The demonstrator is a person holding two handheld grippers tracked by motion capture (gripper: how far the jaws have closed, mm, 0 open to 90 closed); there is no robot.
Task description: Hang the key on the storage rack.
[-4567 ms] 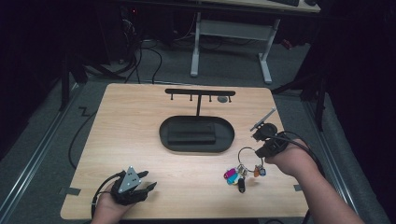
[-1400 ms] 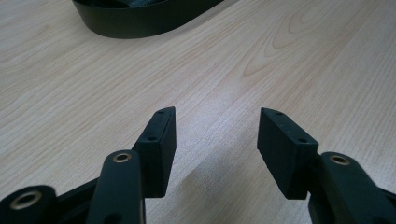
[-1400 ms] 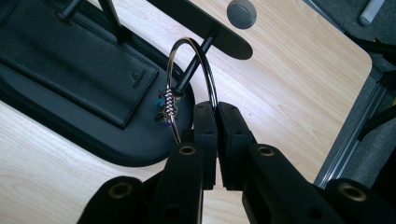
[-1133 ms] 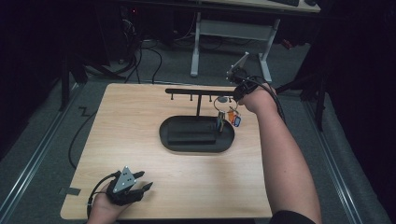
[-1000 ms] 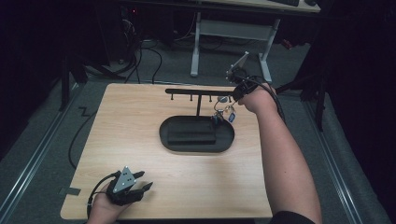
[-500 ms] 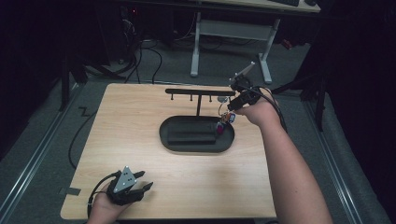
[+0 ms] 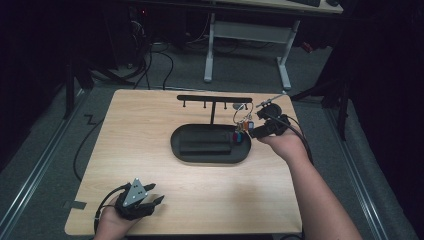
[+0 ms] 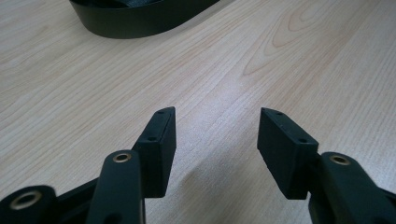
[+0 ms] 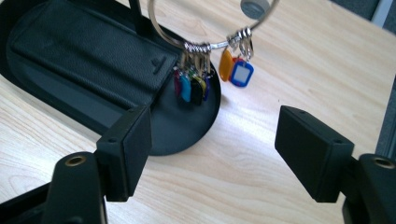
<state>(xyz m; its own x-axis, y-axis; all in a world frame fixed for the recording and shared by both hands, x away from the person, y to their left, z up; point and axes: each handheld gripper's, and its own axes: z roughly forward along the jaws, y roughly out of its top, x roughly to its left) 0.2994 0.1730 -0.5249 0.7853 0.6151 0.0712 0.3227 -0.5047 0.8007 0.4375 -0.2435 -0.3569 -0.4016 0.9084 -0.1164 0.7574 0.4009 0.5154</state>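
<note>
high view: right gripper has released the keyring, withdrawing.

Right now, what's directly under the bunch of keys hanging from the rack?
Under the key bunch sits the right end of the black oval tray, beside a dark rectangular pad lying inside it. The orange and blue tags hang over bare table. The pad covers the tray floor beneath it.
</note>
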